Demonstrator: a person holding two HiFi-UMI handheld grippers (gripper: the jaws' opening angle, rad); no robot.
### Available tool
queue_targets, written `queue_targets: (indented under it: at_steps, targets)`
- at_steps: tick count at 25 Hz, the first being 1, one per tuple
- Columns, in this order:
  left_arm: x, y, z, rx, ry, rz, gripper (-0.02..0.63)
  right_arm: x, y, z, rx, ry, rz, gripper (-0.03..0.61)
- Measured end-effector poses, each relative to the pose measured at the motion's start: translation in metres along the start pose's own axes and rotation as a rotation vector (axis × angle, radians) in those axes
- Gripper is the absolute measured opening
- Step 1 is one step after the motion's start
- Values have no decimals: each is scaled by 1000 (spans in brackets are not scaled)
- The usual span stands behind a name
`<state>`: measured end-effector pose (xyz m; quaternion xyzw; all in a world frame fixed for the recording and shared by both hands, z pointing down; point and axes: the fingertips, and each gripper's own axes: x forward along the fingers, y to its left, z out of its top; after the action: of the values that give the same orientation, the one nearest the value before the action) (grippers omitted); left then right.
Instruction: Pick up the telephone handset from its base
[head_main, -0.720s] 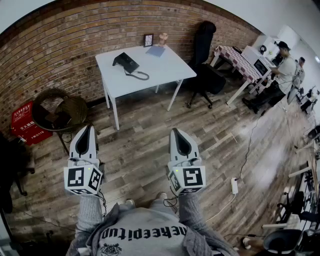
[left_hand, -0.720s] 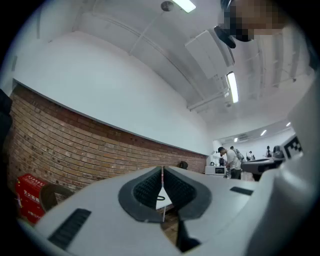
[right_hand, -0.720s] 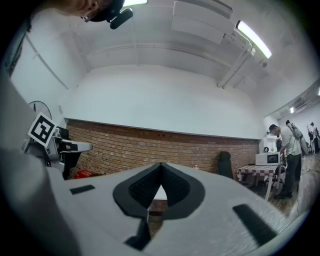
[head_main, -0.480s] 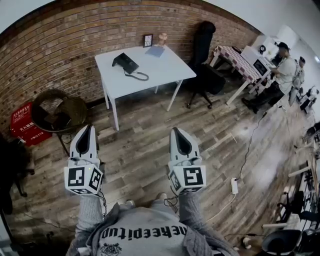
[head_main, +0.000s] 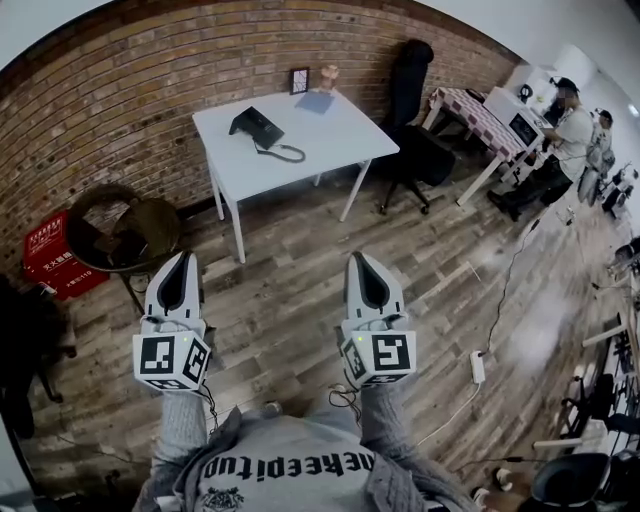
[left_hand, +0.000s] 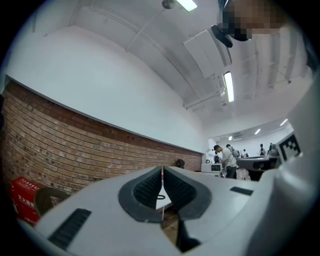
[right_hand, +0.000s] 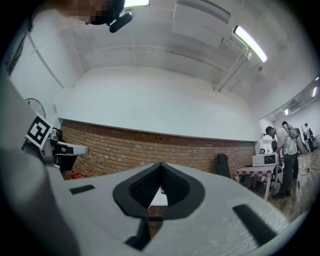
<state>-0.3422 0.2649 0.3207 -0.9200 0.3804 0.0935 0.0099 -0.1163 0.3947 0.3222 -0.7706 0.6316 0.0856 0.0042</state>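
Standing well back from the white bench (head_main: 340, 140), the person holds both tools low over bare wooden floor (head_main: 290, 300), which runs open all the way to the bench legs. The left tongs (head_main: 182, 257) and the right tongs (head_main: 358, 258) point ahead side by side, apart from each other. Each pair is closed tip to tip with nothing between its pads. In the left gripper view a sliver of the bench shows through the slot under the closed tips. The bench stands out from the brick wall (head_main: 120, 90), its corners skewed to the floorboards. A wicker chair (head_main: 125, 225) and a red crate (head_main: 55, 255) crowd the floor at its left. A black office chair (head_main: 412, 110) stands just beside its right end, and a power strip (head_main: 478, 367) lies on the floor further right. The telephone (head_main: 257, 127) sits on the left half of the bench top, nearer the wall side than the front edge, set askew to the bench edges. The handset (head_main: 241, 120) lies on the base along its left side. At this size its long axis seems to run from the near left toward the wall, though that is not sure. A dark cord (head_main: 285, 153) loops from the telephone toward the bench's middle. A blue sheet (head_main: 315, 102) lies near the back edge.
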Motion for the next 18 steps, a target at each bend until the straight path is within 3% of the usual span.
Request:
queue_targets:
  at_steps: [8, 18]
  targets:
    - [26, 17, -10, -29, 23, -2, 14, 24, 0, -12, -9, 27, -14, 5]
    - [114, 22, -23, -21, -9, 31, 14, 118, -47, -22, 3, -10, 44, 5]
